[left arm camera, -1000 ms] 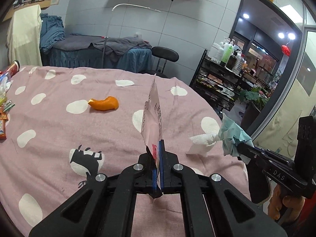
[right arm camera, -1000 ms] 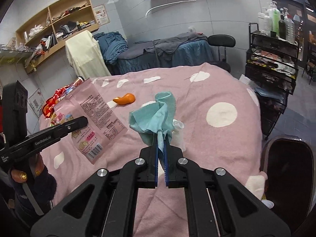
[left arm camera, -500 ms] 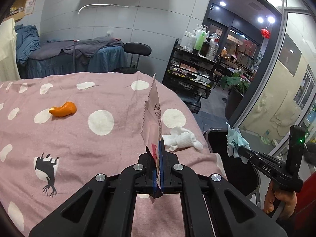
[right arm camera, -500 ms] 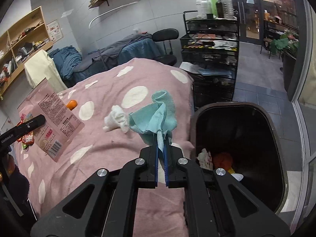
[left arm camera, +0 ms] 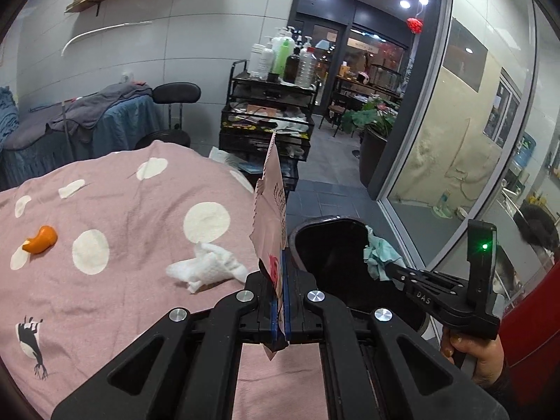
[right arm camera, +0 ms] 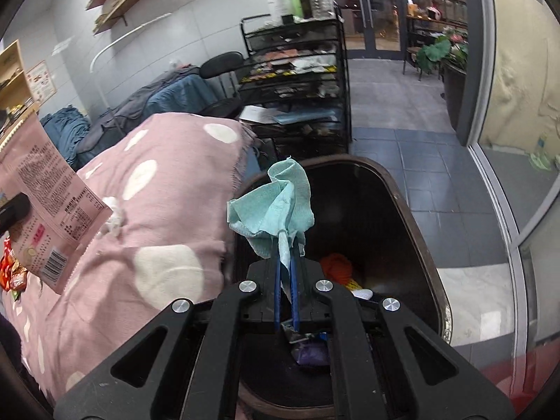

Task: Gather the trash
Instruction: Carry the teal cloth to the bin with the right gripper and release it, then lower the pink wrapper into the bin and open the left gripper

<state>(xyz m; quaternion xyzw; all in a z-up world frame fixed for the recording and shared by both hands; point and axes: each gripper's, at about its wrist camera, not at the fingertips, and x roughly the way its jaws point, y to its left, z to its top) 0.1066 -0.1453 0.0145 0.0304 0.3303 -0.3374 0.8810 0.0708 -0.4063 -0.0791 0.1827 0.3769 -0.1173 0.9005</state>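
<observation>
Trash was in both grippers: the right gripper (right arm camera: pixel 286 269) clamped a teal cloth (right arm camera: pixel 273 206) over the open bin (right arm camera: pixel 402 203), while the left gripper (left arm camera: pixel 279 301) pinched a pink wrapper (left arm camera: pixel 271 210) upright above the pink blanket's (left arm camera: pixel 122 280) near edge.

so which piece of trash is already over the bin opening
The teal cloth, pinched in the right gripper, hangs over the dark bin. The pink snack packet in the left gripper is over the pink bedspread.
</observation>
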